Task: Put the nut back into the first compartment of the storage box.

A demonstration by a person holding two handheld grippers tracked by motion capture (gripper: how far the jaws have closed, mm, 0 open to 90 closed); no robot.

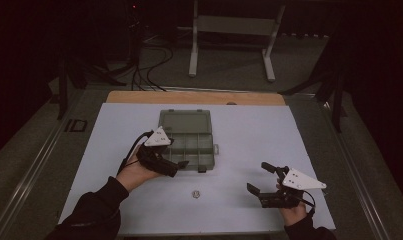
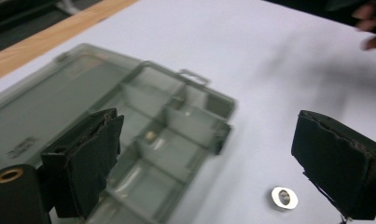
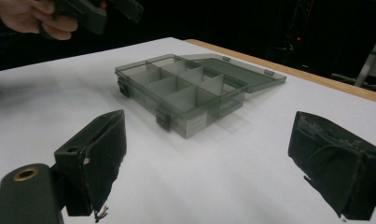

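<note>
We had one small piece [image 2: 150, 136] in the open box [image 1: 187, 140], our left tongs [image 1: 181, 164] and right tongs [image 1: 256, 179] both released and empty, while a washer [image 1: 196, 193] waited on the tabletop [image 1: 249, 135].

the room is dim, its walls lost in darkness. a white board [image 1: 249, 130] covers the table, and a strip of bare wooden tabletop [image 1: 194, 97] shows along the far edge. beyond that edge the floor is grey carpet [image 1: 229, 65], where a white metal stand [image 1: 234, 30] rests on two feet. black cables [image 1: 151, 65] trail across the floor to the far left. metal rails [image 1: 34, 170] run along the table's left side.
</note>
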